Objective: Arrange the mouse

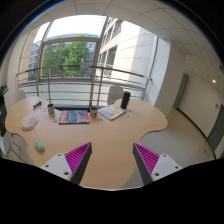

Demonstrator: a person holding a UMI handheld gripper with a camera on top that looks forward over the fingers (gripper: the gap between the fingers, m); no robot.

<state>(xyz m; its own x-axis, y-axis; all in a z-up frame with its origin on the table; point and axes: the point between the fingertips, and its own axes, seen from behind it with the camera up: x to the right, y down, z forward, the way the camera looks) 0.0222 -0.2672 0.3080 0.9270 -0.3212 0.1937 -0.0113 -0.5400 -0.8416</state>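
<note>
My gripper (112, 150) is open and empty, held above the near part of a curved wooden table (120, 135). Its two magenta pads (78, 157) stand wide apart with only bare tabletop between them. A small pale rounded object (39, 146), possibly the mouse, lies on the table to the left of the left finger. Another small pale pinkish item (30, 123) lies farther back on the left. Nothing touches the fingers.
A colourful magazine (73, 117) and a white book (112, 112) lie at the table's far side, with a small bottle (50, 108) and a dark upright object (125, 99) near them. A railing and large window (70, 60) stand beyond. Grey floor (185, 135) lies to the right.
</note>
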